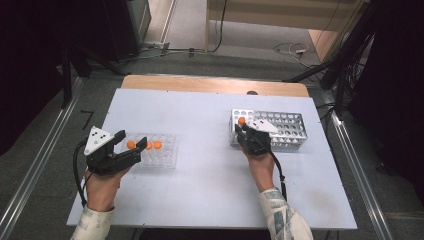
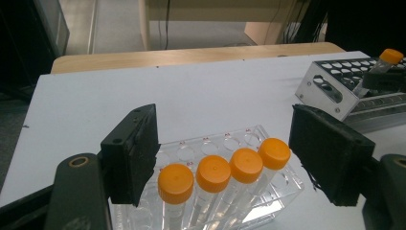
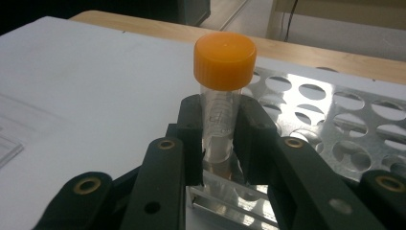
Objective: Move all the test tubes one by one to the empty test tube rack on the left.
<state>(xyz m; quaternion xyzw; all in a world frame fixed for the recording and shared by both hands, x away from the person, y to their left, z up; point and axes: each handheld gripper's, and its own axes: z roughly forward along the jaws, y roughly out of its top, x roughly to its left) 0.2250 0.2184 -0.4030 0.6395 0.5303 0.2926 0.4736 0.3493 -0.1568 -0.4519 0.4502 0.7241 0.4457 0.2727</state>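
Right tool grips an upright orange-capped tube over the metal rack; left tool spread wide.

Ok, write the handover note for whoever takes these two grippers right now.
Right gripper: shut on one clear orange-capped tube, held upright at the near-left corner of the perforated metal rack. Whether its base already sits in a hole can't be told.
Left gripper: open, fingers either side of the row of four orange-capped tubes standing in the clear plastic rack, touching none.
Done: apparently one tube brought over to the metal rack, whose other holes look empty.
Left: probably seat and release that tube, then move the remaining four across.
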